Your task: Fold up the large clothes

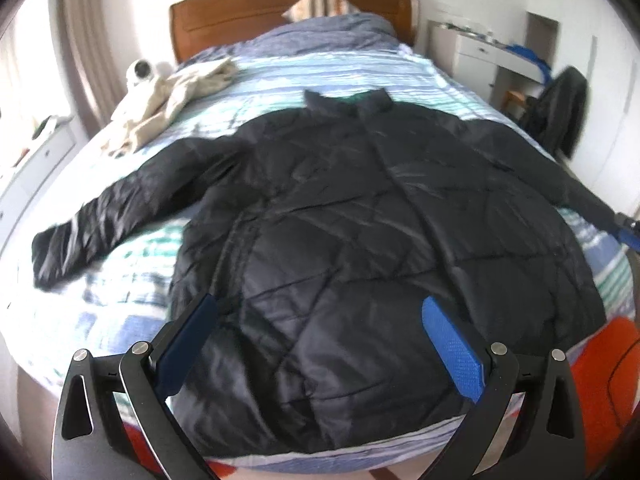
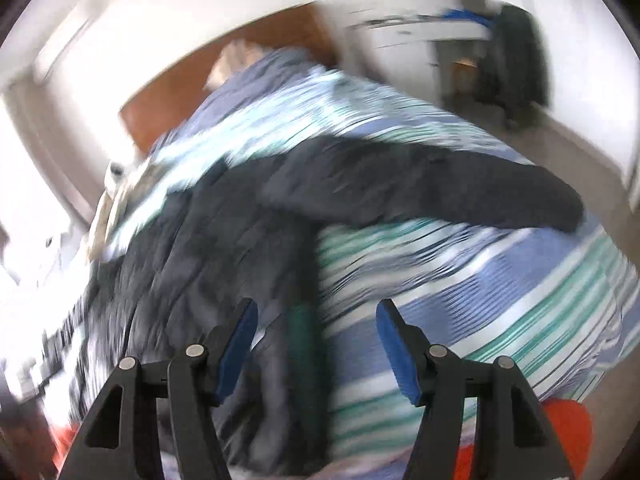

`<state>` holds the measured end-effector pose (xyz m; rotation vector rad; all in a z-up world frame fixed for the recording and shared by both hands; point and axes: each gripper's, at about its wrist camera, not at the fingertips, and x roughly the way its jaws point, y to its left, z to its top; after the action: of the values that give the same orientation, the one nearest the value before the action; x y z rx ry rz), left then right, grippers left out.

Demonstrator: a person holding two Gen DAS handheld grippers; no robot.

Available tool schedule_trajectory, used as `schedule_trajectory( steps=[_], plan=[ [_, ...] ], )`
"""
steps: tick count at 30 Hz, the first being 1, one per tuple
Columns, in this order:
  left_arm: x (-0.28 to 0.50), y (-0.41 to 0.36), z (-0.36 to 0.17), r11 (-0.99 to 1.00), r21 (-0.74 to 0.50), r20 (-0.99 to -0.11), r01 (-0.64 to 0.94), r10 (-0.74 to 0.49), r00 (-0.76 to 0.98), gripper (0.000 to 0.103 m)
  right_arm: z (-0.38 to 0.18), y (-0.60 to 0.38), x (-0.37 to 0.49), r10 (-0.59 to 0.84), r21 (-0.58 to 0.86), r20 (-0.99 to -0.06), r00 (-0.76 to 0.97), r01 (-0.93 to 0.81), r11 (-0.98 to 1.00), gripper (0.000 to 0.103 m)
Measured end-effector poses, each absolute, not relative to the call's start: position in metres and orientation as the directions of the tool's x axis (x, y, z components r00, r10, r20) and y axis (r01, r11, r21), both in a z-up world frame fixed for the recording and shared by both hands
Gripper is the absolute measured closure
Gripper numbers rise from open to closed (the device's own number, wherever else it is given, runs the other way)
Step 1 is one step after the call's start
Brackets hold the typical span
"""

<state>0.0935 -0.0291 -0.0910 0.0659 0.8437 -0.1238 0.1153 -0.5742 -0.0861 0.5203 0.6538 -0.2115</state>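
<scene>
A black quilted jacket (image 1: 360,208) lies flat on its back on the striped bed cover (image 1: 132,304), collar toward the headboard and both sleeves spread out. My left gripper (image 1: 320,302) hovers over the jacket's hem, its jaws spread wide with nothing between the blue pads (image 1: 452,348). The right wrist view is blurred by motion. There my right gripper (image 2: 316,306) is open above the jacket's right side edge (image 2: 280,280), gripping nothing. The right sleeve (image 2: 460,192) stretches away across the cover (image 2: 480,300).
A beige garment (image 1: 172,96) and a white round object (image 1: 140,70) lie near the wooden headboard (image 1: 280,8), beside a pillow (image 1: 320,2). A white desk (image 1: 492,52) and a dark chair (image 1: 560,108) stand to the right. Something orange (image 1: 592,380) sits by the foot.
</scene>
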Motion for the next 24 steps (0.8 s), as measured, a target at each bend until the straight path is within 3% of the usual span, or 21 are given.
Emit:
schedule_trajectory(
  steps=[7, 12, 13, 14, 16, 19, 24],
  plan=[
    [0.094, 0.001, -0.112, 0.999, -0.025, -0.809, 0.028, -0.037, 0.586, 0.001, -0.159, -0.724, 0.107, -0.049, 0.719, -0.596, 0.802, 0.559, 0.413, 0.038],
    [0.091, 0.009, -0.115, 1.0, -0.012, -0.822, -0.024, 0.004, 0.569, 0.001, -0.198, -0.782, 0.111, -0.124, 0.852, -0.495, 0.86, 0.508, 0.127, 0.04],
    [0.092, 0.01, -0.116, 0.999, -0.016, -0.824, -0.031, 0.004, 0.566, 0.001, -0.203, -0.788, 0.114, -0.131, 0.858, -0.492, 0.861, 0.505, 0.094, 0.042],
    [0.092, 0.011, -0.116, 0.999, -0.024, -0.827, -0.038, 0.001, 0.562, 0.001, -0.205, -0.792, 0.117, -0.142, 0.852, -0.502, 0.853, 0.516, 0.087, 0.057],
    [0.092, 0.013, -0.115, 0.998, -0.04, -0.829, -0.048, -0.007, 0.559, 0.001, -0.2, -0.796, 0.127, -0.146, 0.801, -0.564, 0.813, 0.582, 0.142, 0.087],
    [0.09, 0.014, -0.113, 0.998, -0.041, -0.825, -0.057, -0.002, 0.566, 0.001, -0.167, -0.778, 0.132, -0.195, 0.731, -0.587, 0.786, 0.618, 0.29, 0.092],
    [0.089, 0.013, -0.117, 0.998, -0.033, -0.825, -0.048, 0.0, 0.565, 0.001, -0.033, -0.667, 0.144, -0.2, 0.458, -0.402, 0.894, 0.385, 0.801, 0.092]
  ],
)
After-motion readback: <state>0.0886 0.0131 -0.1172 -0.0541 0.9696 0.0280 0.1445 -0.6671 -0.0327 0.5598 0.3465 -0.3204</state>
